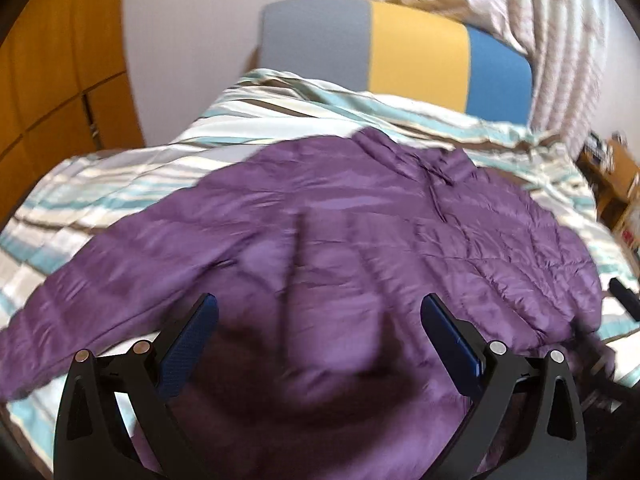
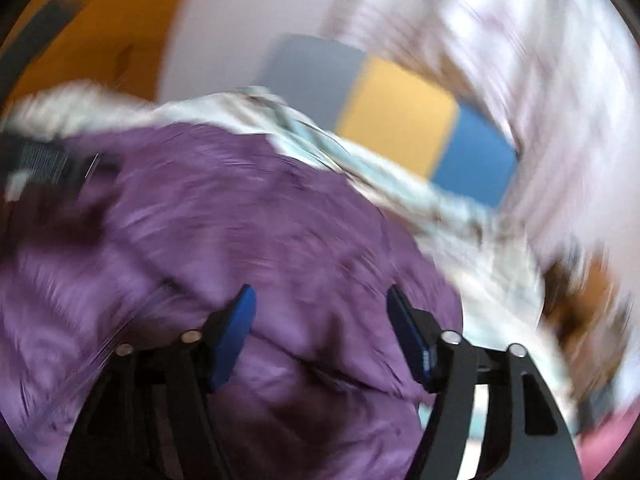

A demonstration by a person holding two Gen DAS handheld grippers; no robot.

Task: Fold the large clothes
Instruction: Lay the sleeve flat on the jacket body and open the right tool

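A purple quilted puffer jacket [image 1: 360, 232] lies spread on a striped bed cover [image 1: 120, 184], collar toward the headboard, one sleeve stretched out to the left. My left gripper [image 1: 320, 312] is open and empty, hovering over the jacket's lower hem area. In the blurred right wrist view the same jacket [image 2: 240, 220] fills the lower left. My right gripper [image 2: 320, 300] is open and empty, just above the jacket's right part. The other gripper shows dark at the left edge of the right wrist view [image 2: 36, 164].
A headboard [image 1: 400, 52] in grey, yellow and blue panels stands at the far end of the bed. Patterned curtains [image 1: 540, 20] hang behind it. An orange wooden wardrobe [image 1: 52, 60] is on the left. A wooden shelf [image 1: 616, 176] stands on the right.
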